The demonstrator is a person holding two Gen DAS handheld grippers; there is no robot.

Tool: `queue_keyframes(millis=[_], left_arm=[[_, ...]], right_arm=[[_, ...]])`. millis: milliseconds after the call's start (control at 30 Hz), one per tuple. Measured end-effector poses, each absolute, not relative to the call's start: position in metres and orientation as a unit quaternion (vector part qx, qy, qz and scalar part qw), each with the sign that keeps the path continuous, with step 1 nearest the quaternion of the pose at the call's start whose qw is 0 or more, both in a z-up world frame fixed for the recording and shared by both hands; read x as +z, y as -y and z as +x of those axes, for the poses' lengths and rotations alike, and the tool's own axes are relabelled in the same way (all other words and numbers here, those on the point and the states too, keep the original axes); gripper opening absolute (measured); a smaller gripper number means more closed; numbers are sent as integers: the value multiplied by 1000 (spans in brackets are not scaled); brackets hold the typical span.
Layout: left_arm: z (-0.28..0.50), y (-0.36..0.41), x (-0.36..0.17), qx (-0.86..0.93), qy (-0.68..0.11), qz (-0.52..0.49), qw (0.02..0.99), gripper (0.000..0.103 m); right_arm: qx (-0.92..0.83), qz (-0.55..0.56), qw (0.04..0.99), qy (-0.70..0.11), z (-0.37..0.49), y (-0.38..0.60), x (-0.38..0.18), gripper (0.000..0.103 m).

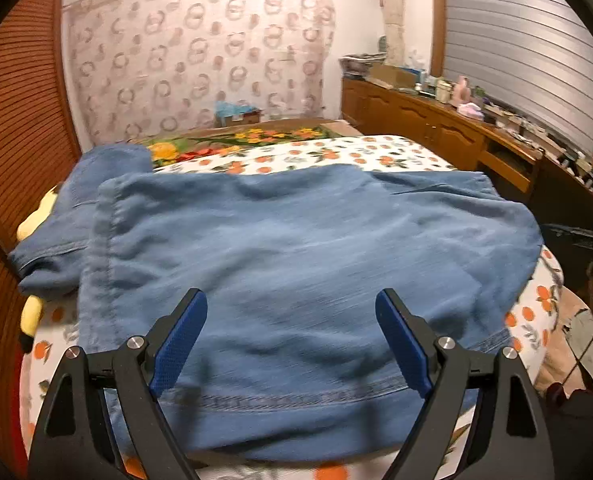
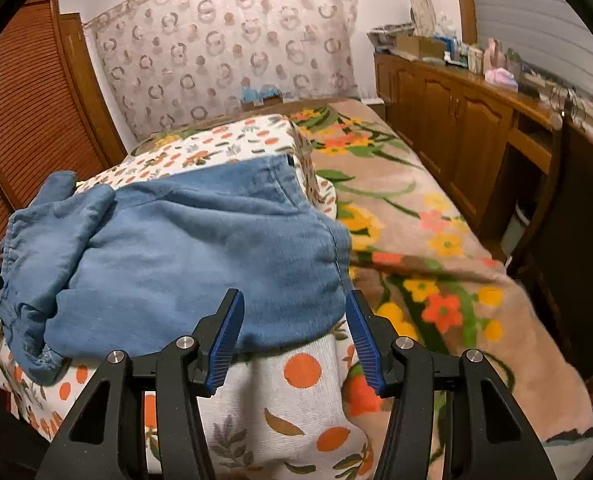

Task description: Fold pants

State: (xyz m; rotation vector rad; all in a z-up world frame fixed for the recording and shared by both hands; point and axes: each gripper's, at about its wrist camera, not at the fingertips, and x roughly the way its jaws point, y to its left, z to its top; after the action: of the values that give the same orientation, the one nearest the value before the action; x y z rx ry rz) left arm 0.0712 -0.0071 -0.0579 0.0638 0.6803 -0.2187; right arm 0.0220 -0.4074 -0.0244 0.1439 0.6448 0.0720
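Note:
Blue denim pants (image 1: 296, 232) lie folded across a white blanket with an orange-fruit print (image 1: 336, 152). A stitched hem runs along their near edge and the waistband end bunches at the left. My left gripper (image 1: 290, 294) hovers over the near part of the pants, jaws wide open and nothing between them. In the right wrist view the pants (image 2: 184, 240) lie ahead and to the left, their elastic waist crumpled at the far left. My right gripper (image 2: 294, 294) stands open at the pants' near right corner, its pads (image 2: 226, 340) apart from the cloth.
A brown flowered bedspread (image 2: 436, 248) covers the bed to the right of the white blanket (image 2: 296, 400). Wooden cabinets (image 2: 456, 120) with a cluttered top line the right wall. Louvered wooden doors (image 2: 28, 100) stand at the left. A yellow soft toy (image 1: 32, 224) peeks out beside the pants.

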Motion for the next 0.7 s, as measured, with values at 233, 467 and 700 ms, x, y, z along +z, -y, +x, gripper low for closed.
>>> queue_keyframes(millis=[233,467,700], left_arm=[[74,30,-52,-137,-331,40,933,87],[71,41,-51,-150,-331,47,930,87],[71,44,-56,-153,-340,43,927,87]], right_arm=[[38,95,939,-328,36,416,-31,55],[37,102,937,-332,41,420,-37,55],[41,132,932,-335,39,426,-38,55]])
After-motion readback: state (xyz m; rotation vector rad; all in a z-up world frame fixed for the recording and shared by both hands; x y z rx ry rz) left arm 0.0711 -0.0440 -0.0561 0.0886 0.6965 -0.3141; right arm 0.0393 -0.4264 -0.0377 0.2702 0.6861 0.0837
